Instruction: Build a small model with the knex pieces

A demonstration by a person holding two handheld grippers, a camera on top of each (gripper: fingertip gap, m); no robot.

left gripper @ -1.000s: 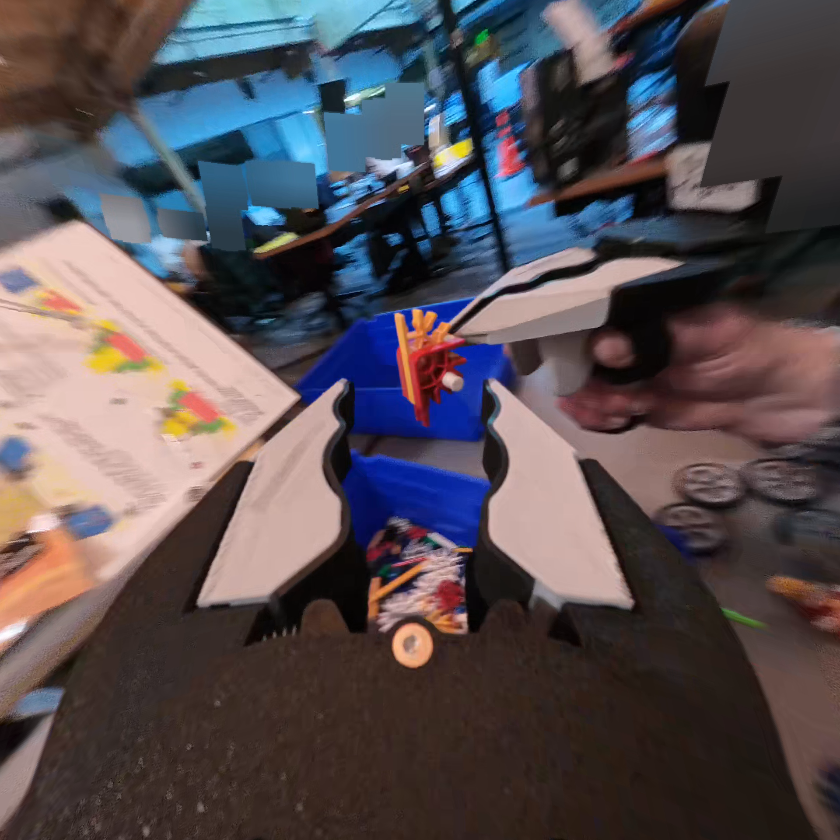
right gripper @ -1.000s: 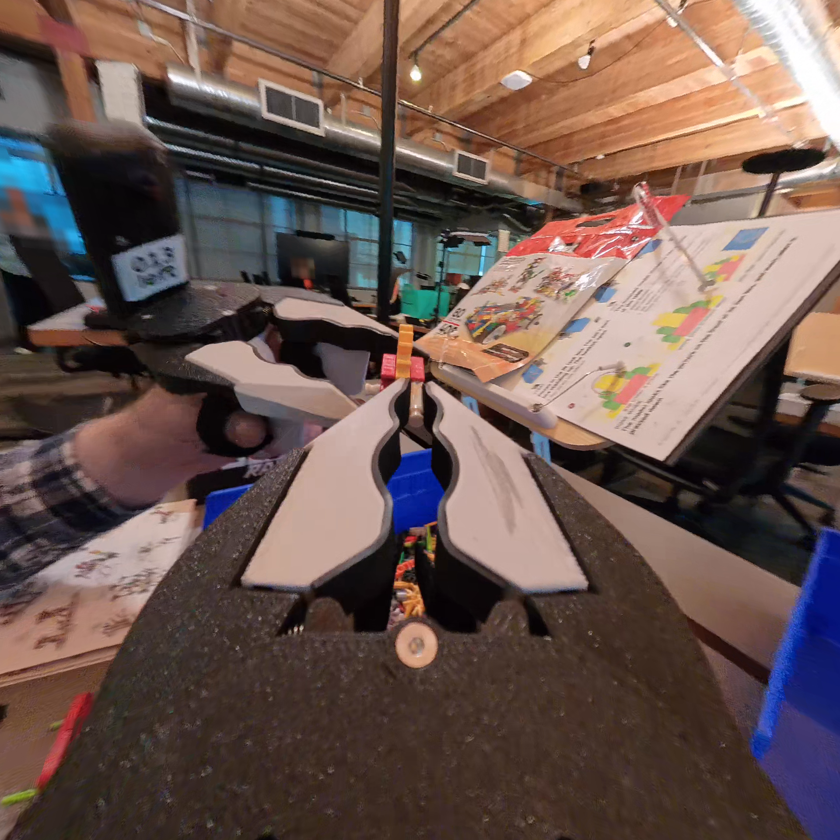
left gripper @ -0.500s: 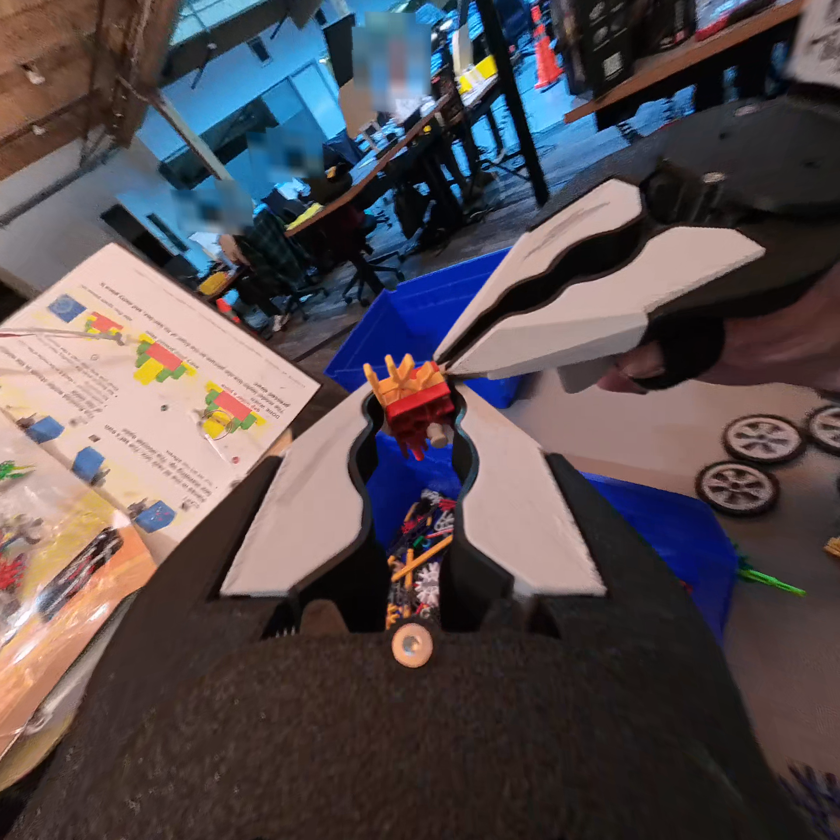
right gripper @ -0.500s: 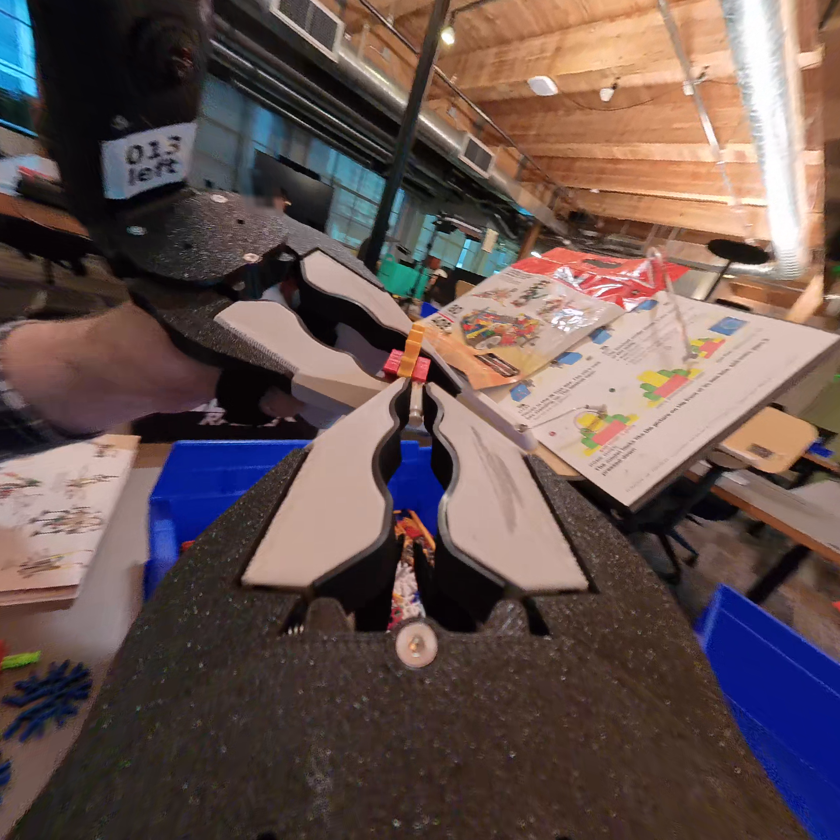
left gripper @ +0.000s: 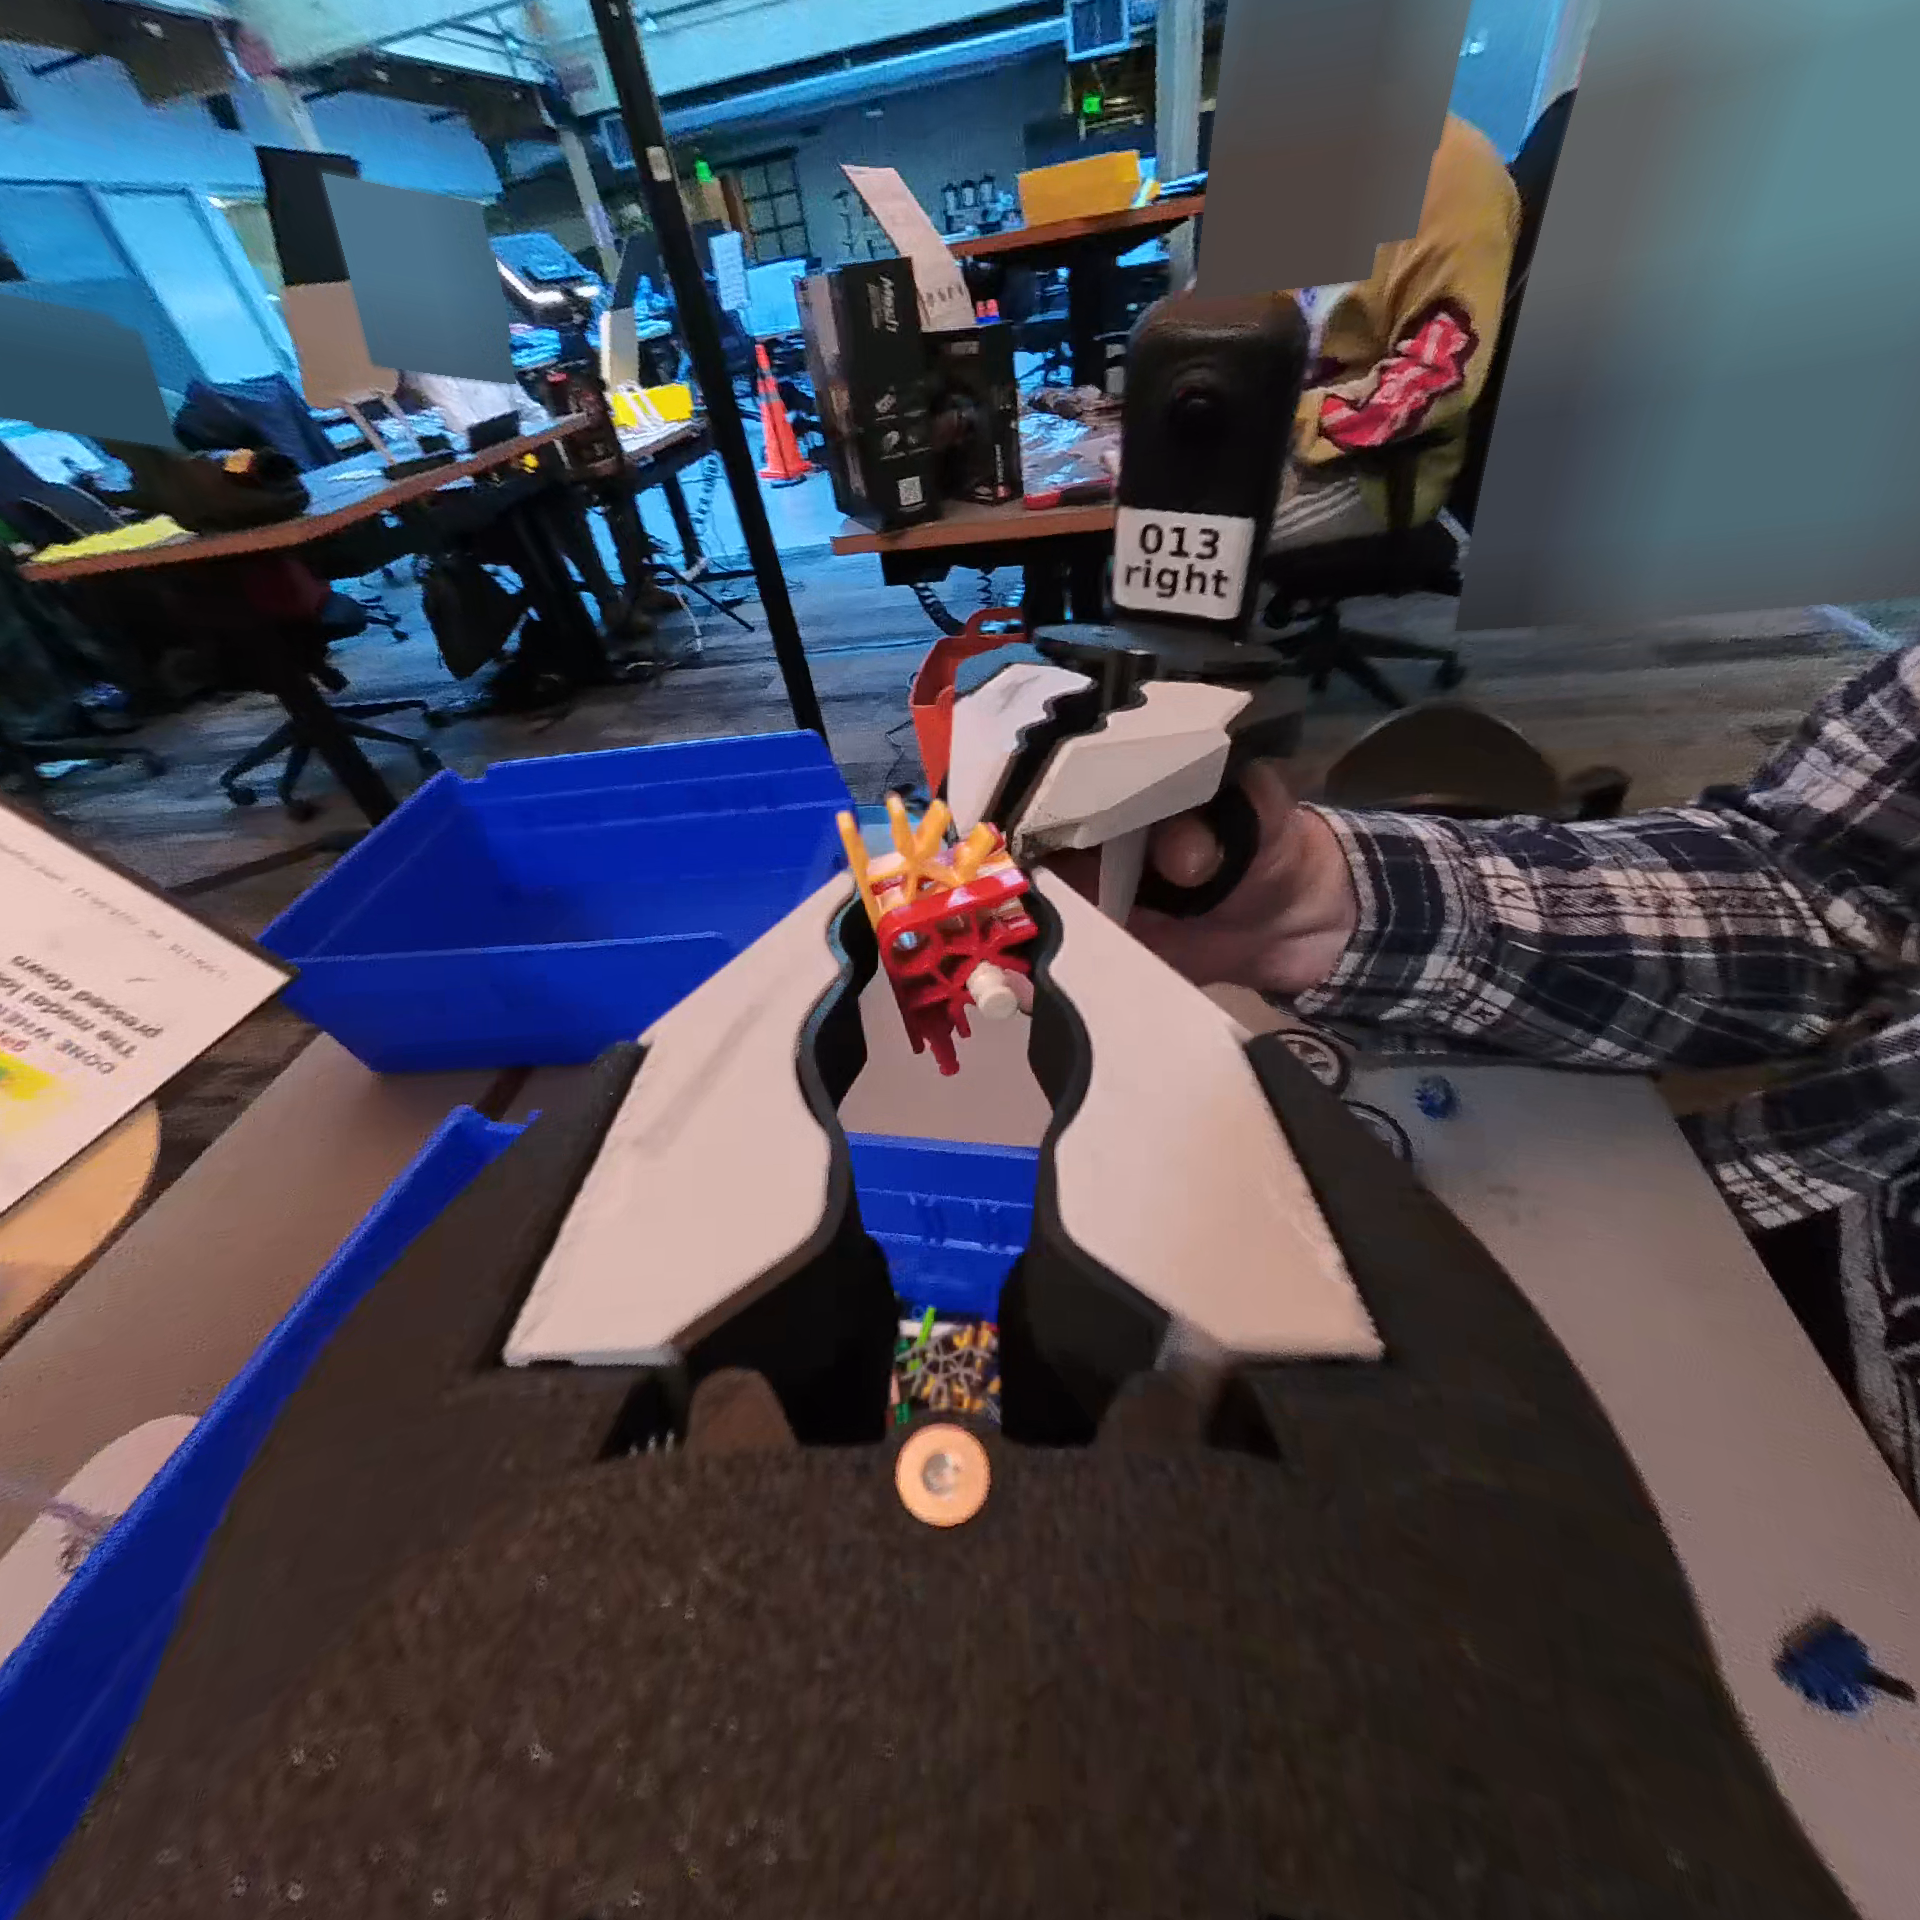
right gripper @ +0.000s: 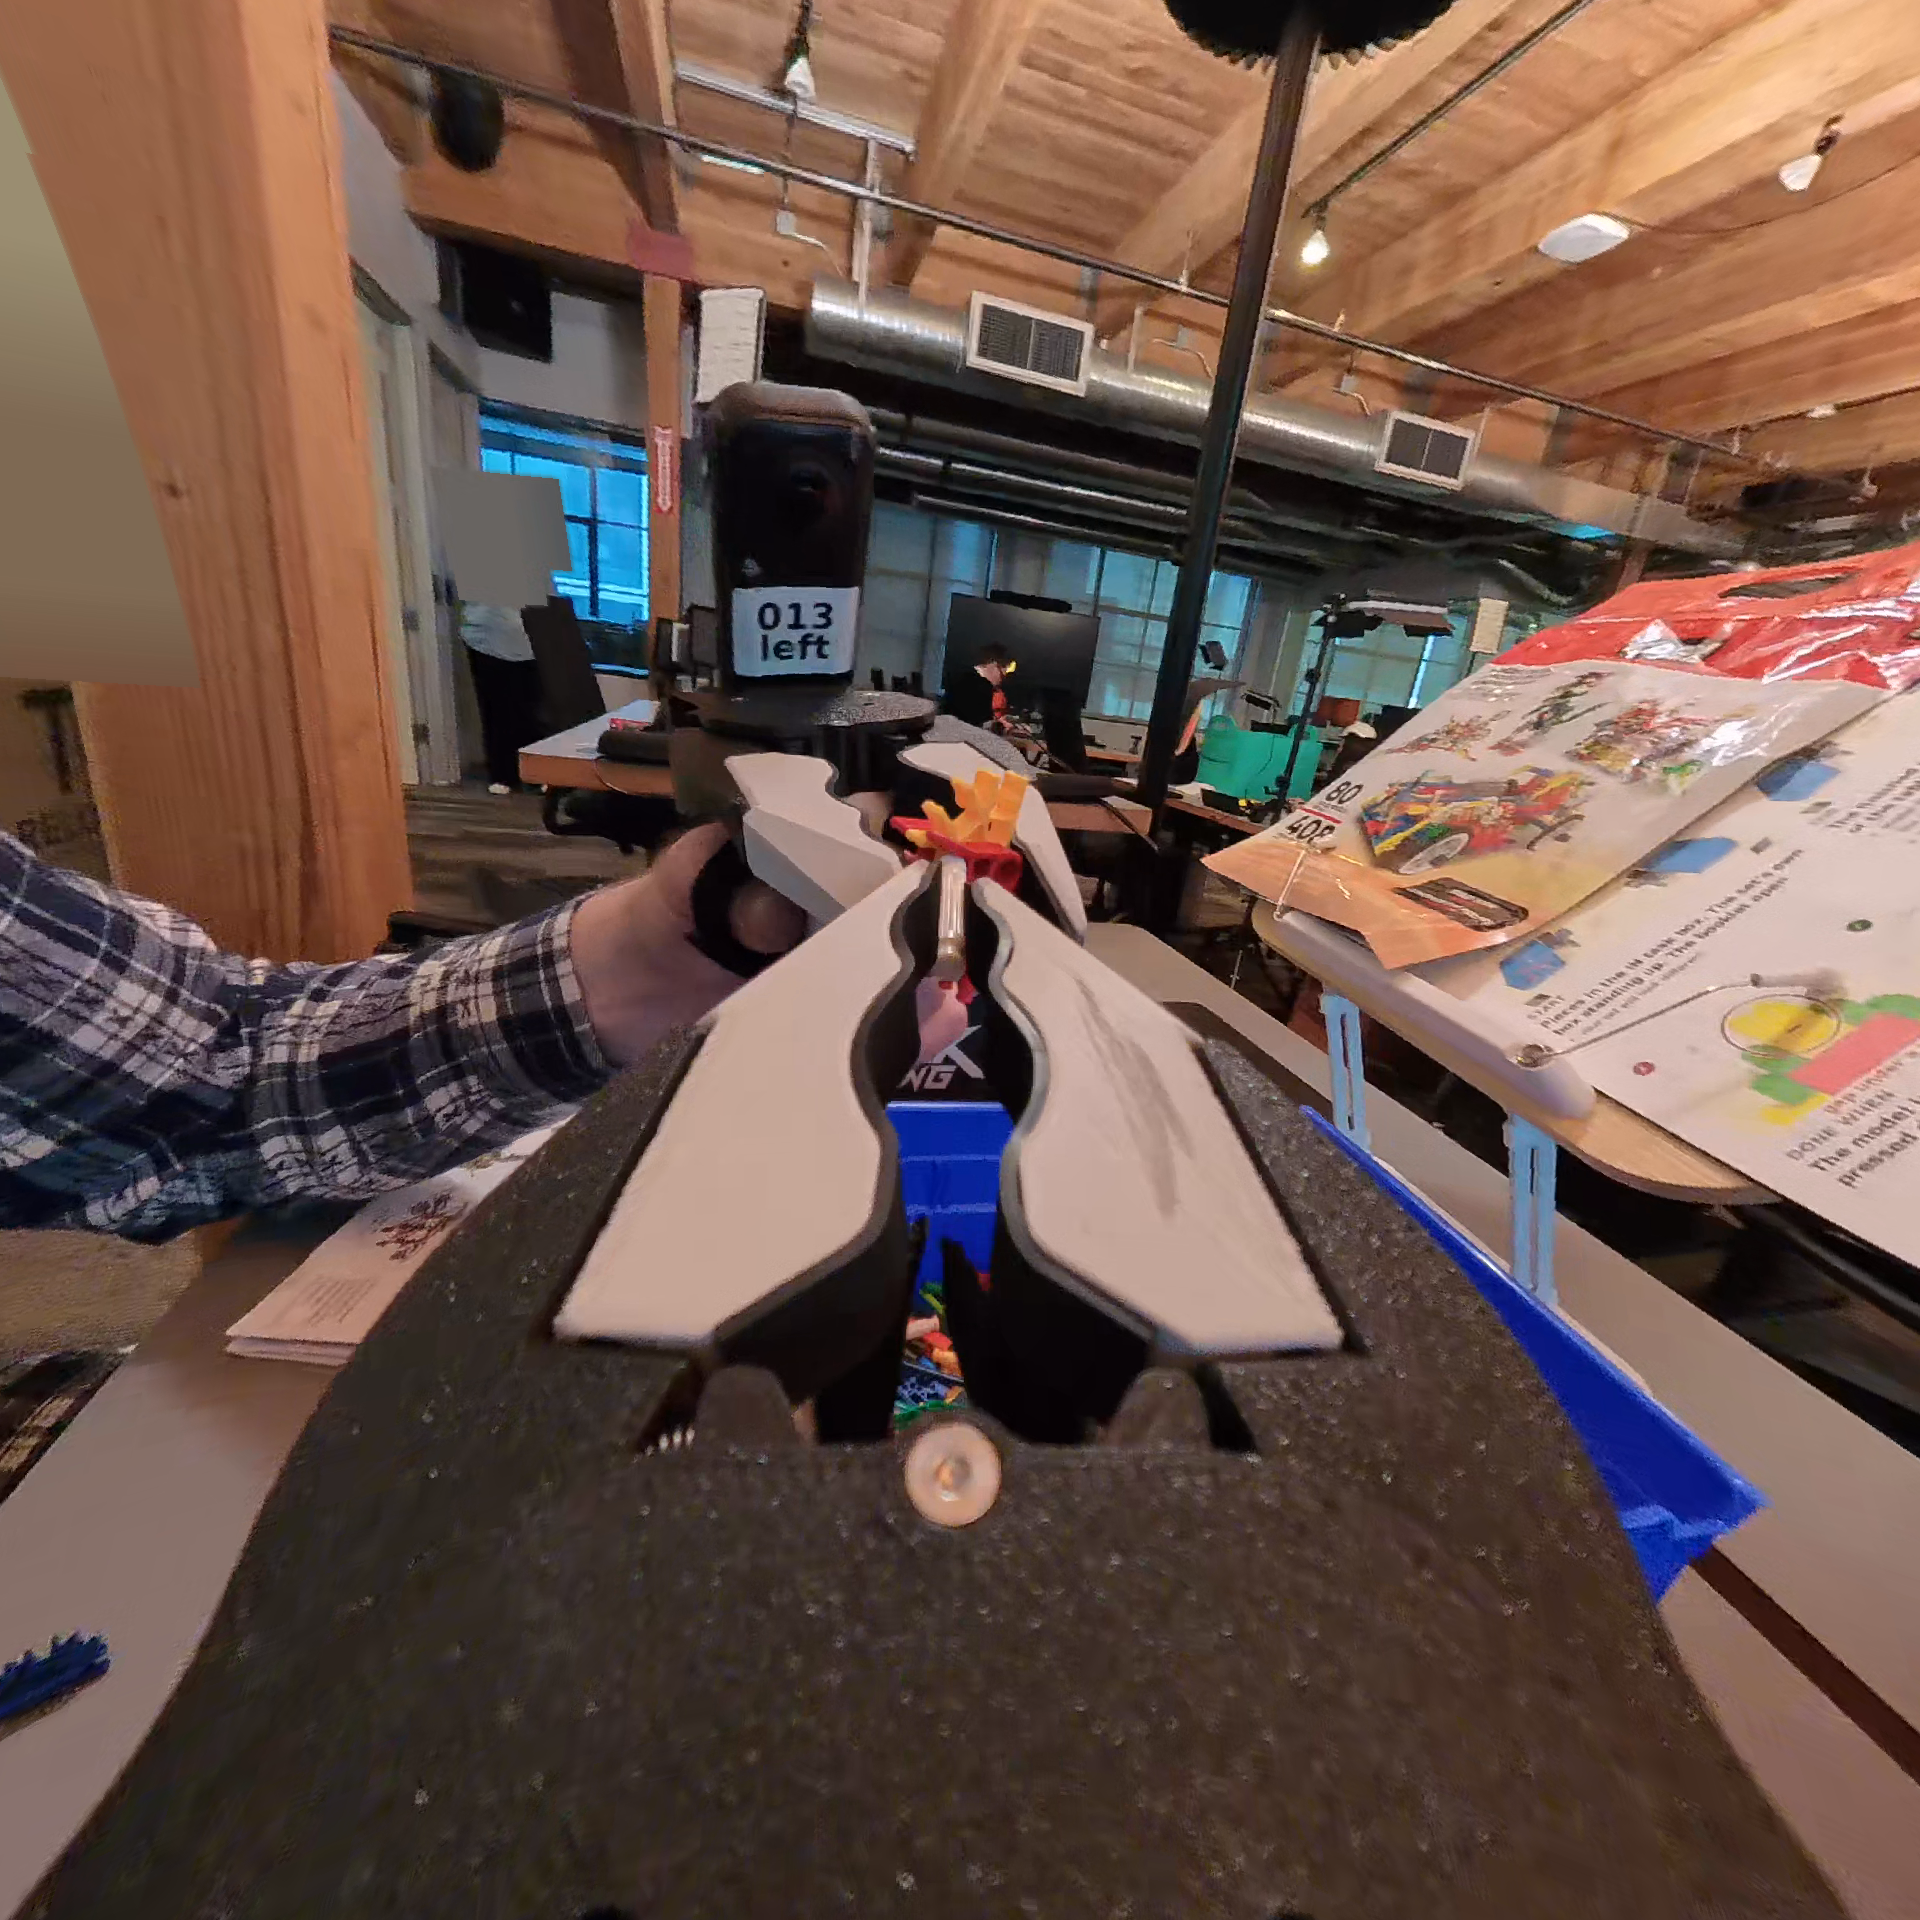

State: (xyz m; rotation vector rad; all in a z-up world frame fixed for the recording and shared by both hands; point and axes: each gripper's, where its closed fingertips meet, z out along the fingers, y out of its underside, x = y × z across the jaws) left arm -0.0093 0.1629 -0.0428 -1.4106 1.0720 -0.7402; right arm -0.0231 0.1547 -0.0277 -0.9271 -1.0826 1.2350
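A small red and orange construction-toy assembly (left gripper: pixel 951 925) is held in the air between both grippers, above a blue bin. My left gripper (left gripper: pixel 945 894) is shut on it, one finger on each side. A short white rod (left gripper: pixel 997 1000) sticks out of its lower right. In the right wrist view my right gripper (right gripper: pixel 951 883) is shut on that white rod (right gripper: pixel 948 920), which runs into the red piece (right gripper: pixel 961 857). Each gripper also shows in the other's view, the right gripper (left gripper: pixel 1049 821) and the left gripper (right gripper: pixel 831 831), held by hands in plaid sleeves.
A blue bin (left gripper: pixel 312 1403) with loose coloured pieces (left gripper: pixel 945 1361) lies under the grippers. An empty blue bin (left gripper: pixel 540 883) stands behind. A tilted instruction board (right gripper: pixel 1714 935) with a red bag is at the side. A booklet (right gripper: pixel 343 1288) and a blue piece (left gripper: pixel 1834 1673) lie on the table. Only a small space, under 4 cm, lies between the two pairs of fingers.
My left gripper was open and apart from the assembly; it moved in and shut on it. My right gripper stayed shut on the rod. Both views swung round.
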